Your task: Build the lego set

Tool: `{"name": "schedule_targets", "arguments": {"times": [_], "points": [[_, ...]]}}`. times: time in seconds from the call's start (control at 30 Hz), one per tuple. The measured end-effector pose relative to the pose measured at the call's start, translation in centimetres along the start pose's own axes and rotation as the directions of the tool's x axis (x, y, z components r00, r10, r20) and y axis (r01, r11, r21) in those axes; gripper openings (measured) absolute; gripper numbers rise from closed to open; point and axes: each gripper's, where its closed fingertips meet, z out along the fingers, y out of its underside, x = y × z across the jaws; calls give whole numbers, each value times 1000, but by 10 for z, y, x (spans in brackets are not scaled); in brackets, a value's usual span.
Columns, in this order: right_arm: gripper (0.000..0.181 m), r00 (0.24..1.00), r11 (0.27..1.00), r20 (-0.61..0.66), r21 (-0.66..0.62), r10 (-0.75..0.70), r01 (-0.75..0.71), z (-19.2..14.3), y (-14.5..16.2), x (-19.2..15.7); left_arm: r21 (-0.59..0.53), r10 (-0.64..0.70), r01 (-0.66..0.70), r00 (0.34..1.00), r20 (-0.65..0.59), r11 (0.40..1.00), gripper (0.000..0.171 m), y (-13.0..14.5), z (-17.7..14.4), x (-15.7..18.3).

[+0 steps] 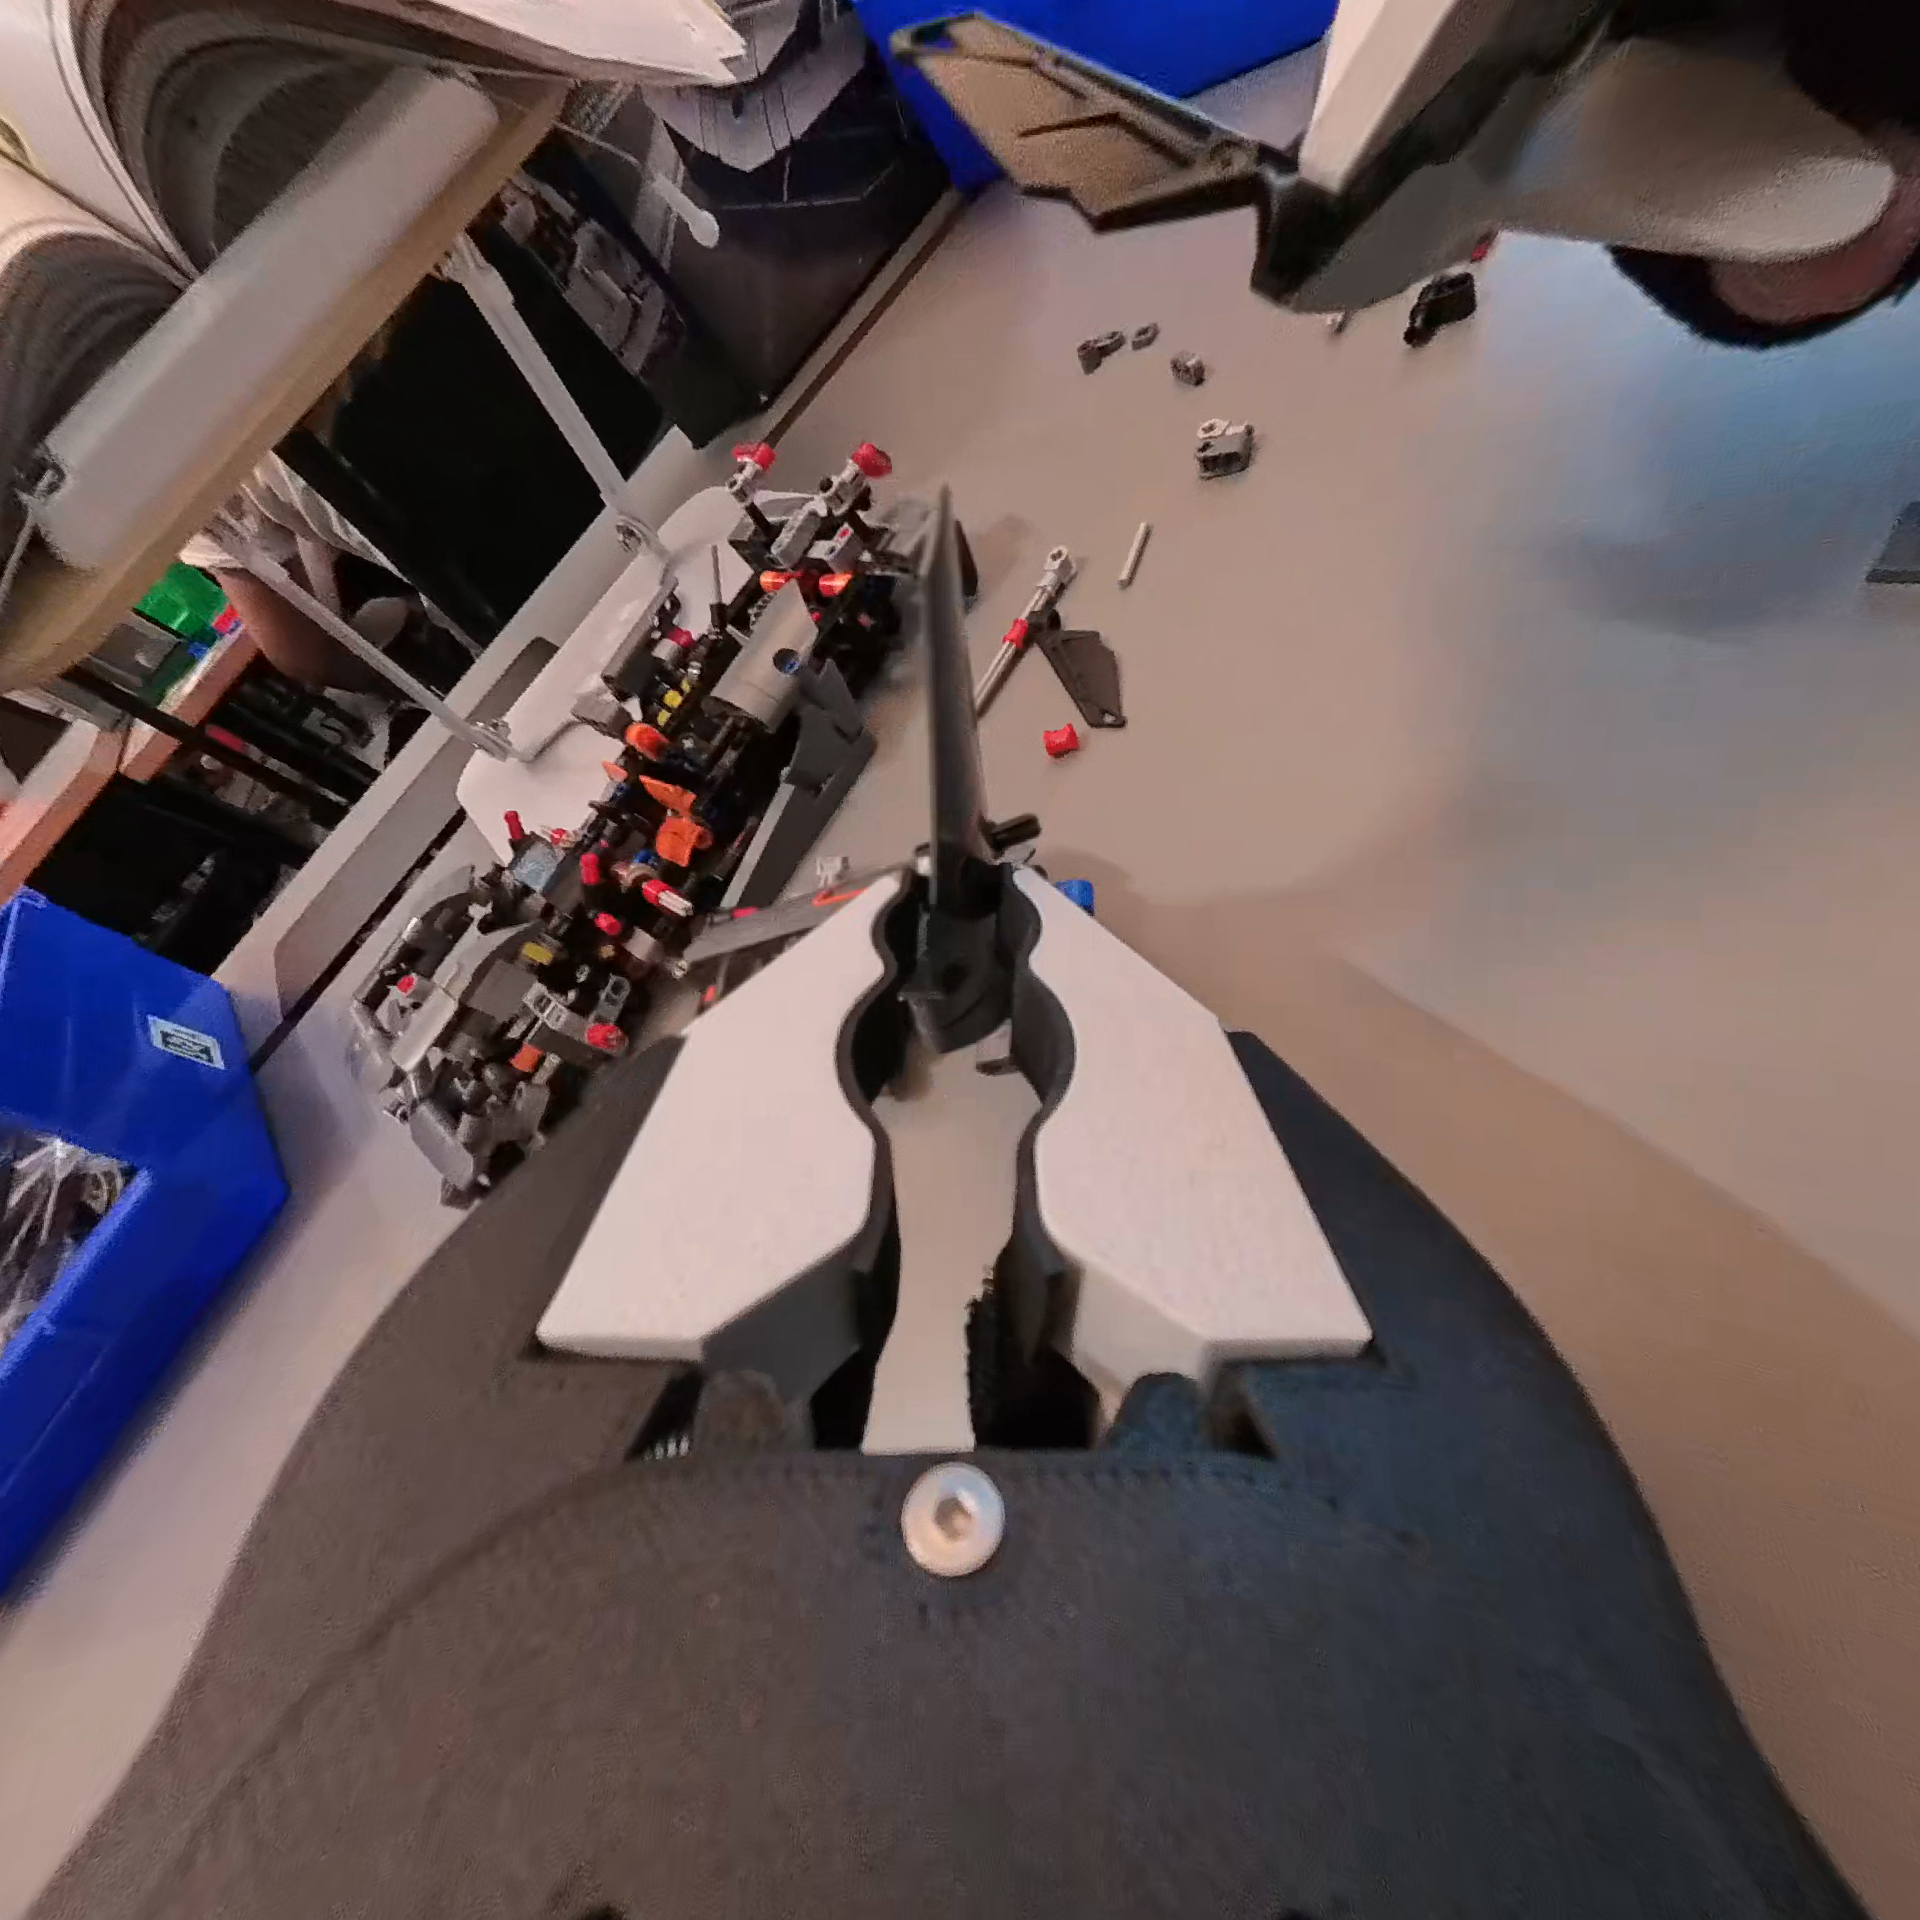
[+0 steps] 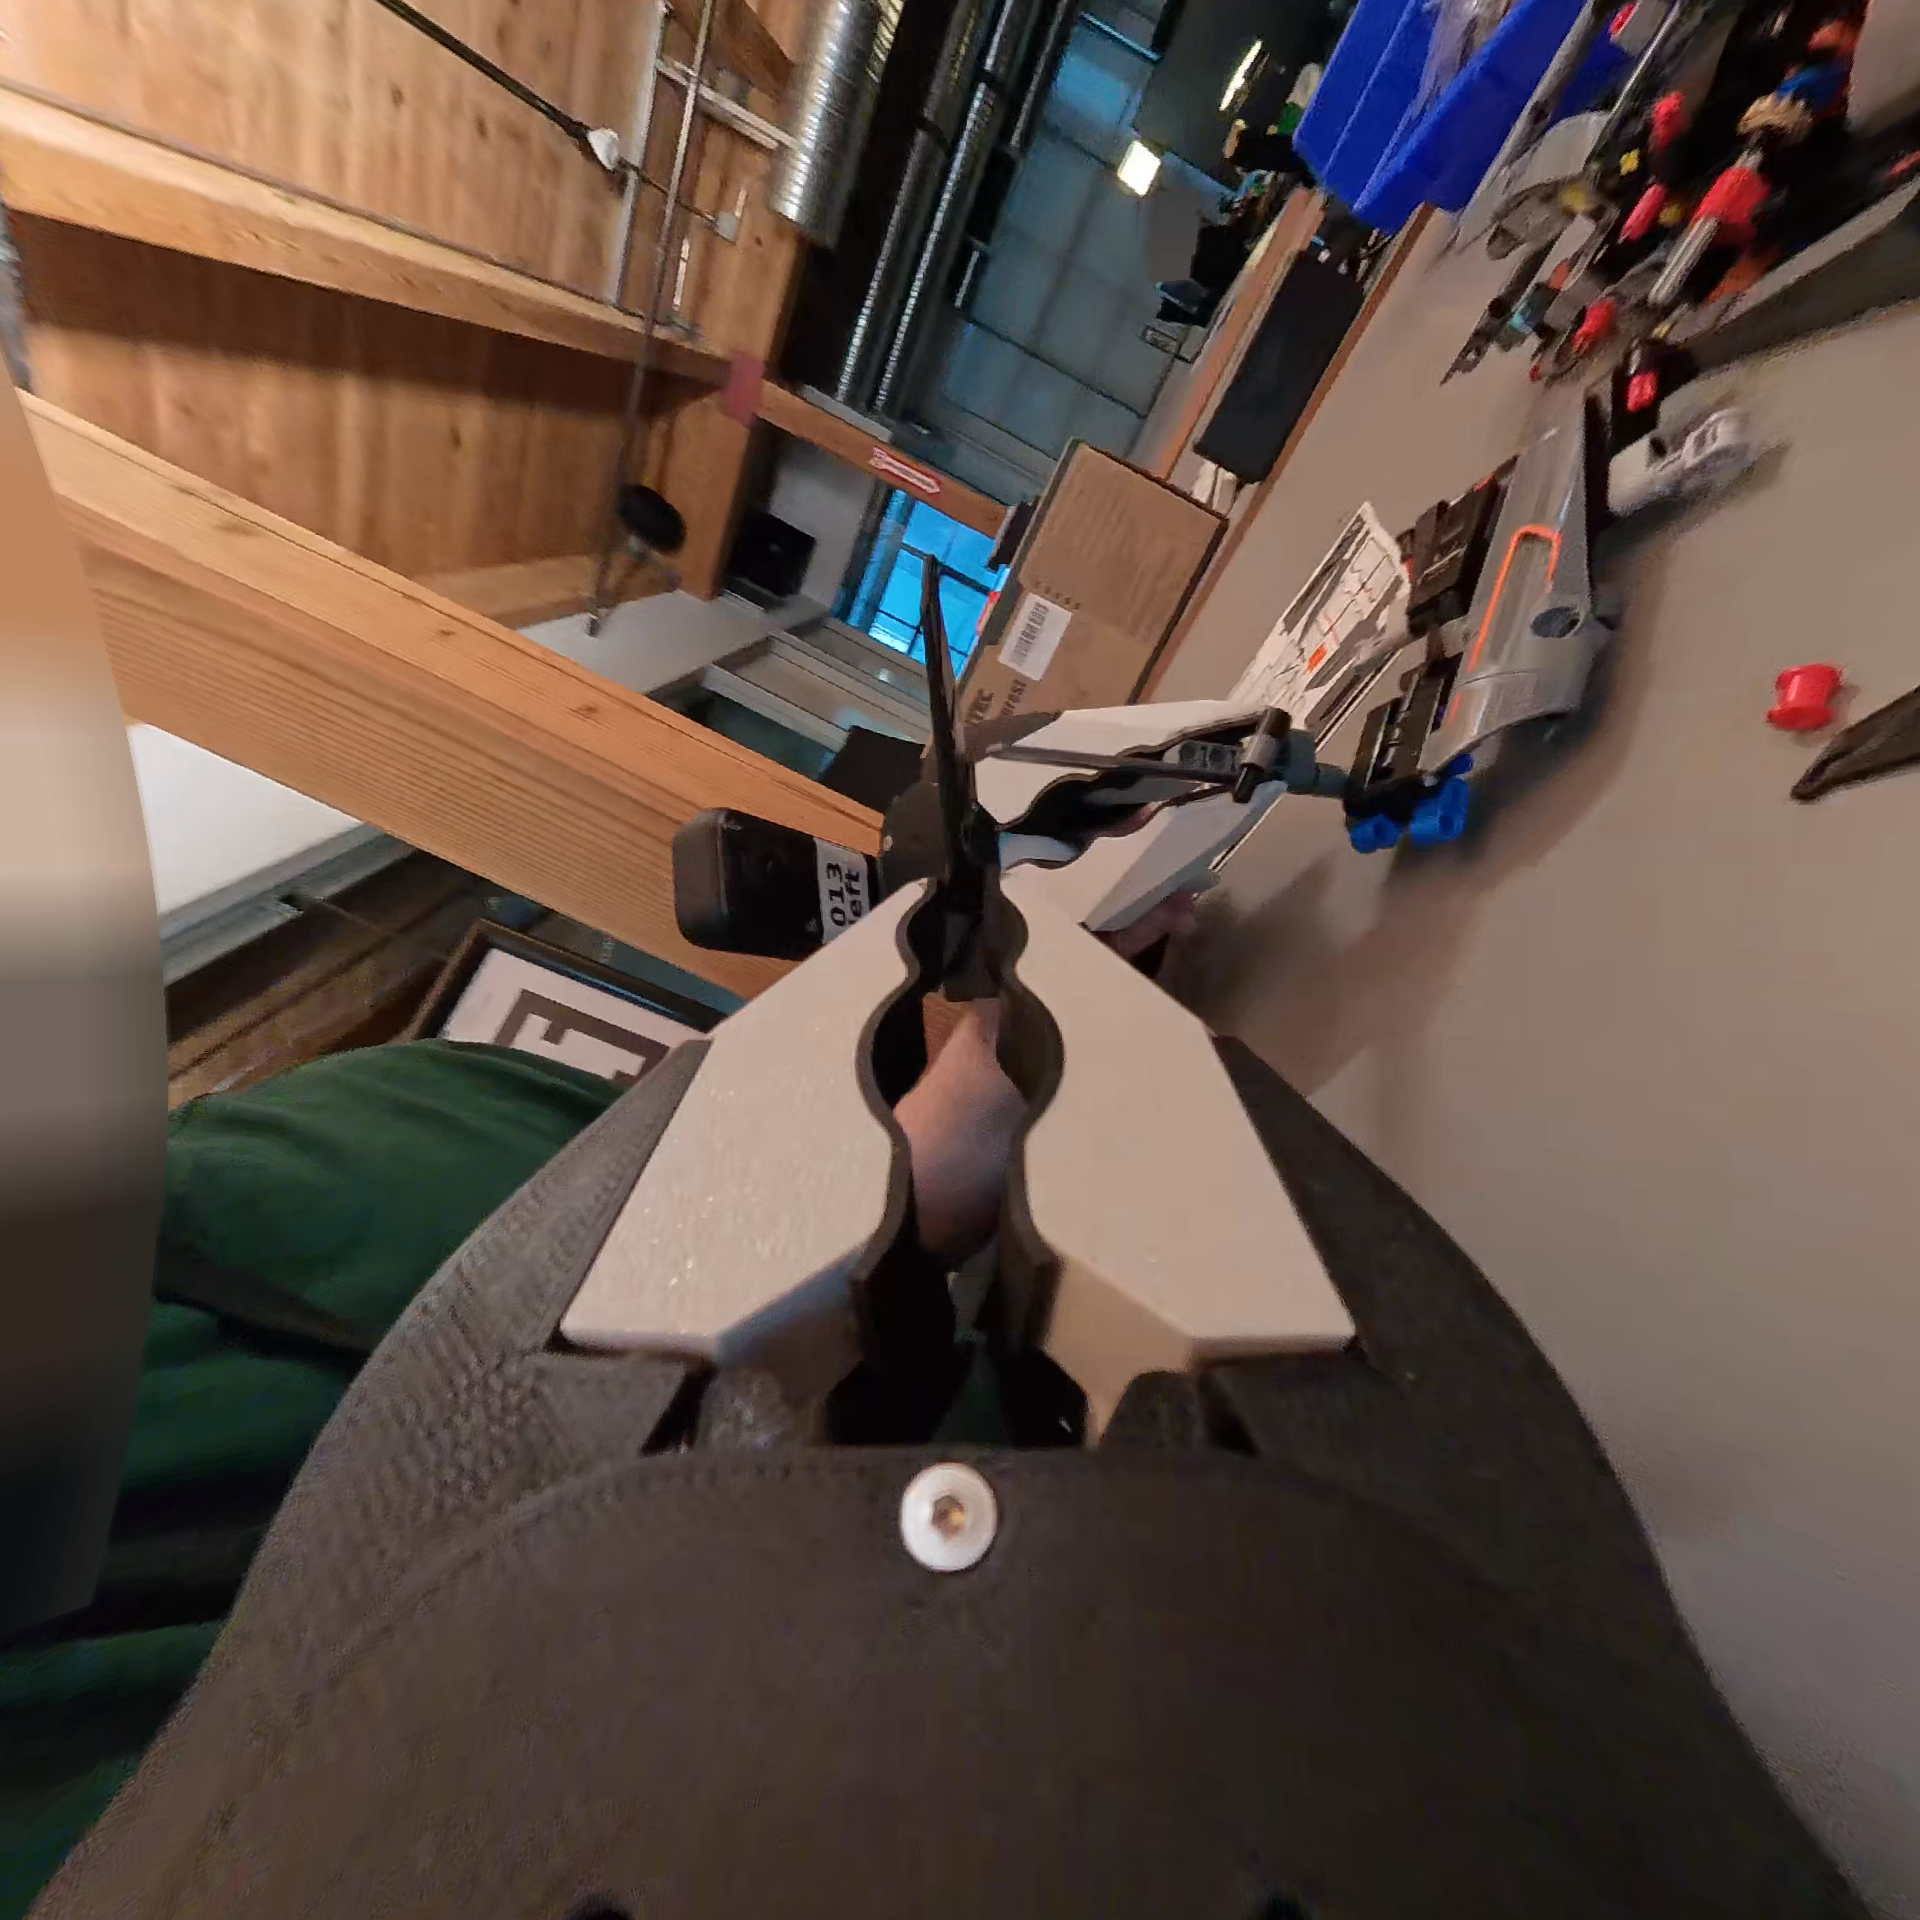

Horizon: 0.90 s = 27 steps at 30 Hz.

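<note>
Long black blade-shaped panel standing edge-on at frame centre in the left wrist view, base pinched between white fingertips, tip pointing up-frame. Same kind of thin black panel upright at centre of the right wrist view, likewise pinched at the base. Large half-built model, grey and black with red, orange and yellow pins, lying diagonally at centre left on the table. Loose grey connectors scattered upper right; small red bush just right of centre.

Workshop with timber beams and a pale grey worktop

Heavy light-wood ceiling beams run beside a ribbed silver duct; a blue-lit window glows near a brown cardboard box.
</note>
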Motion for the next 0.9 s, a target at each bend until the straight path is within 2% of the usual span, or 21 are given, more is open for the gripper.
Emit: {"name": "schedule_targets", "arguments": {"times": [0.13, 0.5, 0.63, 0.7, 0.77, 0.9], "points": [[5, 995, 997, 75, 32, 68, -71, 0, 1, -2, 0, 18, -18, 1000, 10, 1000, 20, 1, -4, 3], [4, 995, 996, 62, 36, 80, -83, -1, 6, 1, -2, 42, -42, 999, 27, 999, 34, 3, -13, 4], [5, 992, 995, 89, 37, 91, -95, -1, 7, -4, 14, 60, -61, 998, 34, 998, 42, -1, -26, 4], [5, 990, 994, 103, 27, 98, -102, -1, 8, -7, 47, 68, -70, 996, 53, 996, 45, -14, -39, -1], [5, 985, 993, 130, 5, 113, -115, -1, 11, -12, 116, 126, -133, 990, 68, 984, 45, -42, -55, -6], [5, 964, 986, 213, -66, 161, -151, 4, 20, -31, 174, 396, -412, 910, 123, 894, 45, -96, -68, -6]]}}
